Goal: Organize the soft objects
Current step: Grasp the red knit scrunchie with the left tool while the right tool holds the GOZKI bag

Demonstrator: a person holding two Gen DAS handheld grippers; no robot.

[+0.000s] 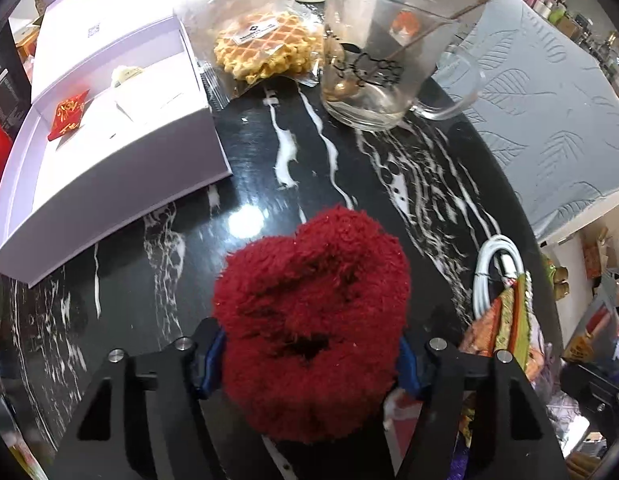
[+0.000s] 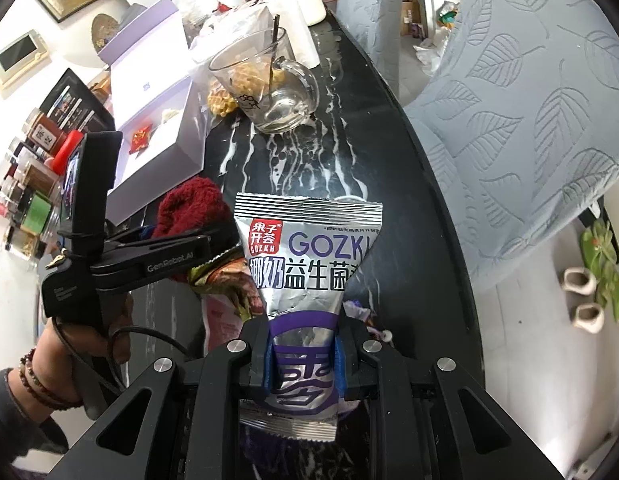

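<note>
My left gripper (image 1: 309, 360) is shut on a fluffy red plush ball (image 1: 309, 316) and holds it over the black marble table (image 1: 245, 160). In the right wrist view the same red plush ball (image 2: 189, 208) shows at the left, held in the left gripper (image 2: 185, 236). My right gripper (image 2: 301, 360) is shut on a silver and purple snack packet (image 2: 309, 264), pinched at its lower part and standing up in front of the camera. A colourful cloth piece (image 1: 505, 320) lies on the table at the right, and it also shows in the right wrist view (image 2: 229, 284).
An open white box (image 1: 109, 128) with a small red sachet (image 1: 68, 114) sits at the left. A wrapped waffle (image 1: 265, 46) and a glass mug (image 1: 381, 56) with a stirrer stand at the back. A white cable (image 1: 495, 272) lies near the table's right edge. A grey leaf-patterned chair (image 2: 529, 120) stands beside the table.
</note>
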